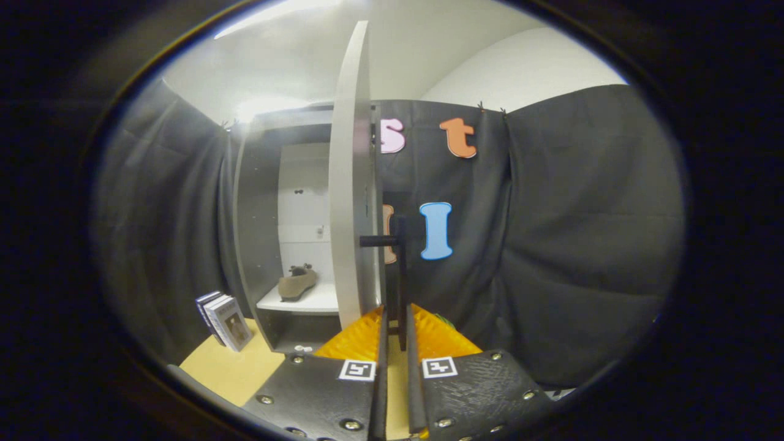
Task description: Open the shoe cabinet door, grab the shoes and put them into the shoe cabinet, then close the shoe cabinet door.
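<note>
The shoe cabinet (254,202) stands ahead and to the left with its pale door (350,184) swung open, edge-on to me. A dark bar handle (400,269) sticks out of the door's right face and runs down between my fingers. My gripper (395,321) is shut on that handle, both fingers pressing its lower part. Inside the cabinet a brown shoe (297,284) lies on a white shelf (306,303).
Several upright books (223,320) lean beside the cabinet's left wall on the light wooden tabletop (226,367). Black cloth walls close the booth on the left, behind the door and on the right.
</note>
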